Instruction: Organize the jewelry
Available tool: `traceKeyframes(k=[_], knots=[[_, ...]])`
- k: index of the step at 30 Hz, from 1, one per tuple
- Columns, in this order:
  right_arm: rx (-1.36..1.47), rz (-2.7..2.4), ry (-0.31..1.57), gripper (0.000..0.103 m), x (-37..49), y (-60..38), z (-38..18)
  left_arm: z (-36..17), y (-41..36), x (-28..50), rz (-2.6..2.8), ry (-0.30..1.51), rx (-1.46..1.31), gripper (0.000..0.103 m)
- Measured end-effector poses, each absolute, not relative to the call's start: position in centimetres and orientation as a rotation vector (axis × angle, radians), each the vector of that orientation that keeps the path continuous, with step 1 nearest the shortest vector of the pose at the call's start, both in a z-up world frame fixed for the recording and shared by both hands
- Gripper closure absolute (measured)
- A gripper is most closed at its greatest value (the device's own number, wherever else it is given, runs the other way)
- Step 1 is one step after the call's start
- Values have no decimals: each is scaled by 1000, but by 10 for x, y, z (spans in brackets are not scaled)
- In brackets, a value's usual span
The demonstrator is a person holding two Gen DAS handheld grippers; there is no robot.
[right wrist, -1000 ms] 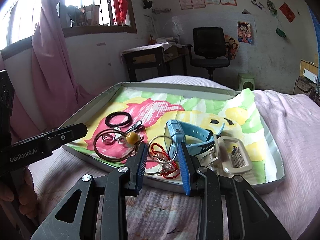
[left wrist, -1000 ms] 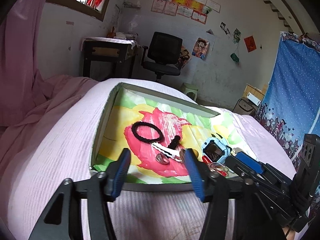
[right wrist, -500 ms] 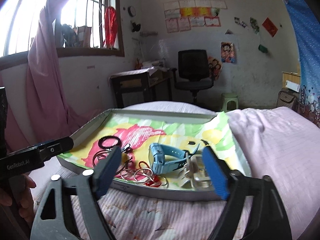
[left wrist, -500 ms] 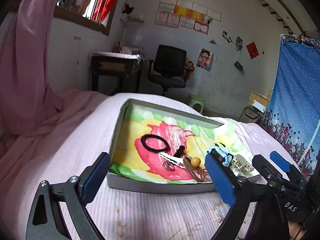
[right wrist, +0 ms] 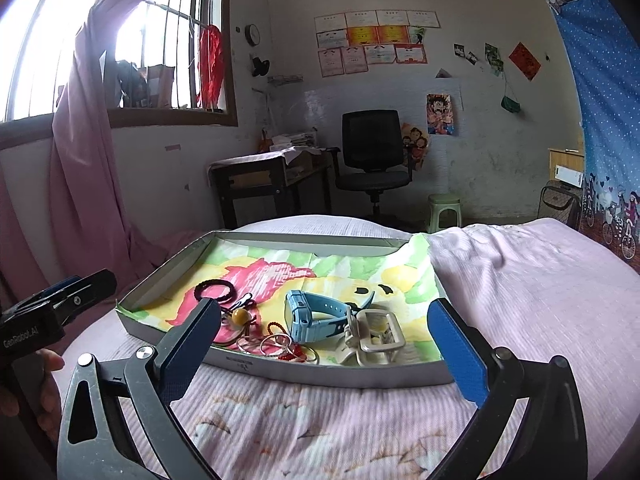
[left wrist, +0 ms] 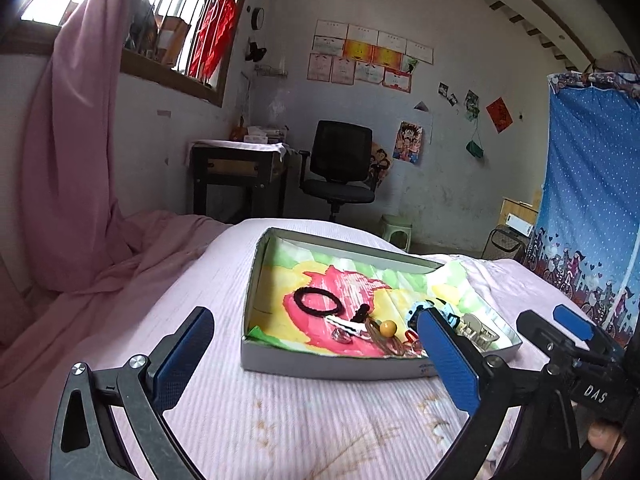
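Observation:
A shallow grey box [left wrist: 320,368] [right wrist: 320,372] lined with a colourful cloth lies on the pink bed. It holds a black hair tie [left wrist: 316,301] [right wrist: 214,292], a blue watch [right wrist: 316,316], a cream hair claw [right wrist: 372,336], a bead on brown rings [left wrist: 388,328] [right wrist: 240,315], thin bangles with red cord [right wrist: 280,346] and a small ring [left wrist: 339,335]. My left gripper [left wrist: 316,356] is open and empty, before the box's near edge. My right gripper [right wrist: 324,352] is open and empty, before the box's near right side.
The pink striped bedspread [left wrist: 280,432] surrounds the box. A pink curtain [left wrist: 68,160] hangs at left. A desk [left wrist: 236,172], black office chair [left wrist: 340,172] and green stool [right wrist: 442,210] stand beyond the bed. A blue curtain [left wrist: 592,200] hangs at right.
Both grippers have opened wide and drawn back and up from the box. The jewelry lies in the box as before.

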State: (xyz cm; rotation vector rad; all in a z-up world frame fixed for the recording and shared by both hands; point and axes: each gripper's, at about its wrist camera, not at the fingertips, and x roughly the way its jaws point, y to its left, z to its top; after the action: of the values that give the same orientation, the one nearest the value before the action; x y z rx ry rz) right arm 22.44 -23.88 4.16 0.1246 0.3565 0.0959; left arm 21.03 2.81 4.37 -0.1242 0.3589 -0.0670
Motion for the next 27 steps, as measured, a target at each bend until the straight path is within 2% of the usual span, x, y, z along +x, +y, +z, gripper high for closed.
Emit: traceKeyframes(k=[18,27], knots=[[133,75,368,2,173,-249,44,34,25,153,-73,354,-92,1],[145,69,399,2,149,-254,39,28,31,123,-77,359,-161,1]])
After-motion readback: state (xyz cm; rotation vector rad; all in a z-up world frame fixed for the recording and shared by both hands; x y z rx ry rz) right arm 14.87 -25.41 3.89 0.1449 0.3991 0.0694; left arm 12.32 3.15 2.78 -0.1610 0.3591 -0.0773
